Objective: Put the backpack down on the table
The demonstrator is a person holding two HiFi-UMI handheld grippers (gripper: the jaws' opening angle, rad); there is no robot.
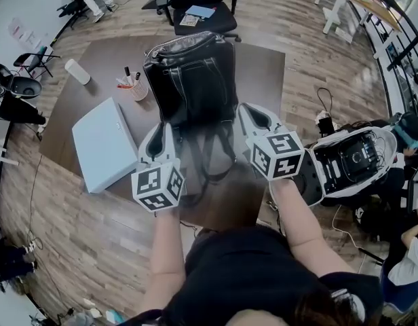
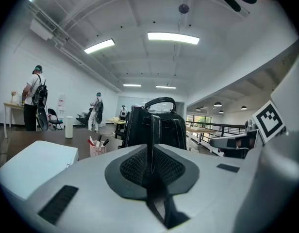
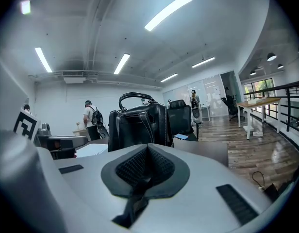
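Observation:
A black leather backpack [image 1: 192,73] stands upright on the brown table [image 1: 263,66], its top handle up and its two shoulder straps [image 1: 195,151] trailing towards me. My left gripper [image 1: 163,129] is at the backpack's near left and is shut on the left strap. In the left gripper view that strap [image 2: 150,144] runs from the backpack [image 2: 157,127] into the closed jaws. My right gripper [image 1: 248,111] is at the near right, shut on the other strap. The right gripper view shows this strap [image 3: 140,191] pinched between the pads, with the backpack [image 3: 140,125] just beyond.
A closed white laptop [image 1: 104,145] lies left of the backpack. Behind it are a cup of pens [image 1: 136,88] and a white cylinder [image 1: 77,71]. A black office chair [image 1: 202,5] stands beyond the table. A white machine [image 1: 351,158] sits on the floor at right.

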